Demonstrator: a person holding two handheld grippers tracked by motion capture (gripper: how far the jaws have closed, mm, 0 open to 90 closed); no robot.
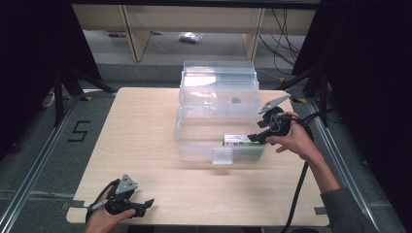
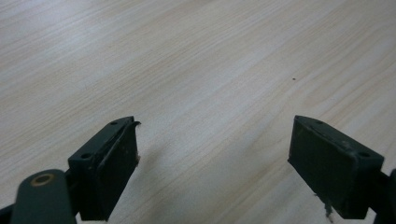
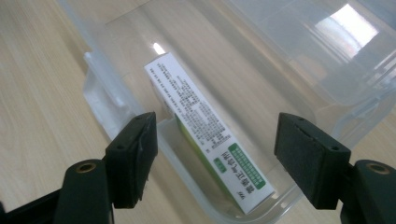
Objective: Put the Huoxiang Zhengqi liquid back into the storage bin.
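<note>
A clear plastic storage box [image 1: 194, 141] stands in the middle of the table with its lid [image 1: 218, 80] swung up and back. A white and green carton [image 1: 238, 141] lies inside, against the front wall near the right corner. My right gripper [image 1: 253, 137] reaches in from the box's right side. In the right gripper view the right gripper [image 3: 215, 140] stands open, and the carton [image 3: 205, 126] lies below between the jaws, clear of both pads. My left gripper [image 1: 148, 203] rests near the table's front left corner; the left gripper [image 2: 215, 140] is open over bare wood.
The wooden table [image 1: 141, 126] has free room to the left of the box and along its front. A clear latch flap [image 1: 222, 156] hangs on the box's front wall. Dark stands and cables flank the table, with wooden shelving behind.
</note>
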